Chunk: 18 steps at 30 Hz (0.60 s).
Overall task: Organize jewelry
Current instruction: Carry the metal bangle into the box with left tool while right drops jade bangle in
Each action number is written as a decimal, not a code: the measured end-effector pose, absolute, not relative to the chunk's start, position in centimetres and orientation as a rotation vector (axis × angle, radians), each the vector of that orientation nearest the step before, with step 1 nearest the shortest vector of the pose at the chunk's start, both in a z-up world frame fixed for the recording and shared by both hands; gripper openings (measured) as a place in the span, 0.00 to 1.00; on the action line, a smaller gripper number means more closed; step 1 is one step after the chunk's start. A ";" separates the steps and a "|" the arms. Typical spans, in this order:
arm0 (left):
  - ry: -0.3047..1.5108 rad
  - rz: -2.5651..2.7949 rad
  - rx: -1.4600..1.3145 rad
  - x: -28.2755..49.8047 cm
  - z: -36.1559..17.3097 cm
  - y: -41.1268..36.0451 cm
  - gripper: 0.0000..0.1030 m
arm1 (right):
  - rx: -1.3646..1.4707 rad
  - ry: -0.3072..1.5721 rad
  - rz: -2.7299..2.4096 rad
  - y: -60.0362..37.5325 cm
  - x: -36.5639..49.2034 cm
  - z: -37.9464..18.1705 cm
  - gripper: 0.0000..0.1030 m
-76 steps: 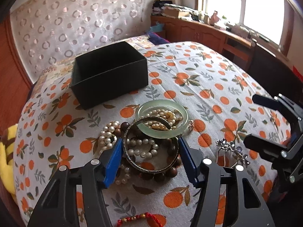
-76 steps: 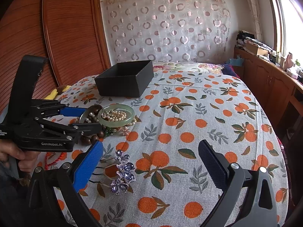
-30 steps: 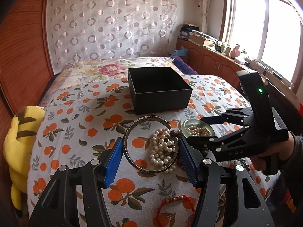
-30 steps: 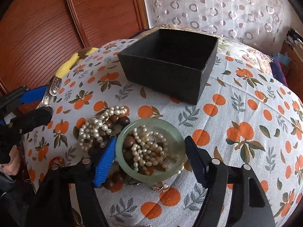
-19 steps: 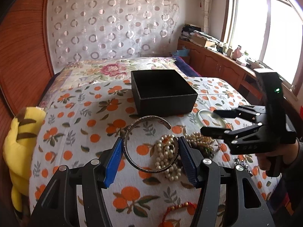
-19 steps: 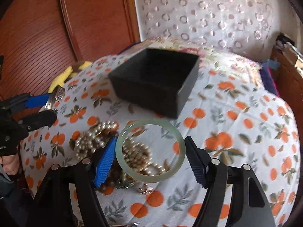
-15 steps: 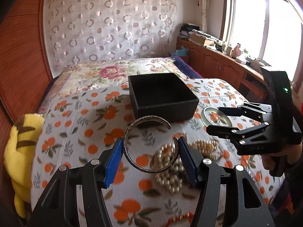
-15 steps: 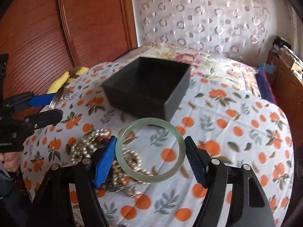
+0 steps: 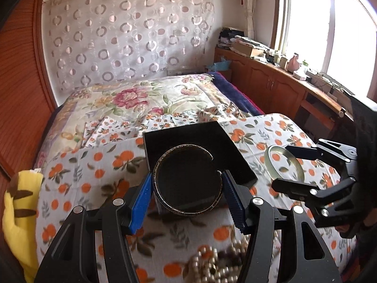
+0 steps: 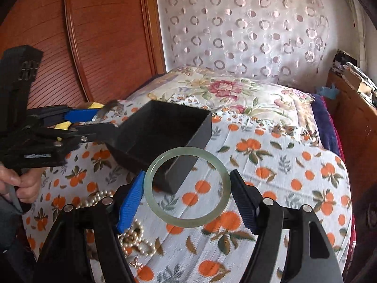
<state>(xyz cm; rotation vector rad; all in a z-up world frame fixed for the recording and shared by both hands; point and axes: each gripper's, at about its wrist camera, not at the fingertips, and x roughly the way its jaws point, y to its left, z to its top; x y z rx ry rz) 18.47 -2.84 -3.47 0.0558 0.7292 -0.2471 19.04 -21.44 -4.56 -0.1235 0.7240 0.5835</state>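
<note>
My left gripper (image 9: 187,187) is shut on a thin silver cuff bangle (image 9: 160,195), held in the air over the near side of the open black box (image 9: 200,132). My right gripper (image 10: 187,194) is shut on a pale green jade bangle (image 10: 150,179), which hangs just in front of the black box (image 10: 146,129) at its near corner. In the left wrist view the jade bangle (image 9: 268,159) and the right gripper (image 9: 304,167) show to the right of the box. The left gripper (image 10: 94,123) with the cuff reaches the box's left edge in the right wrist view.
Pearl strands (image 9: 212,264) and dark beads lie on the orange-print cloth (image 10: 282,165) below both grippers, pearls (image 10: 132,233) also near the right gripper. A yellow plush toy (image 9: 16,212) lies at the left. A wooden cabinet (image 9: 282,89) runs along the window side.
Both grippers have lifted off the jewelry pile and moved toward the black box with their bangles. The cuff is now over the box; the jade bangle is near its front corner.
</note>
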 end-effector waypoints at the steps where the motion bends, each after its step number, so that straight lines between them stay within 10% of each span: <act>1: 0.735 -0.251 0.059 19.2 -3.6 -3.0 0.55 | -0.120 0.722 0.586 -21.5 19.4 -4.5 0.72; 18: 0.741 -0.252 0.030 22.0 -4.3 -2.4 0.62 | -0.133 0.712 0.599 -20.3 23.7 -3.6 0.72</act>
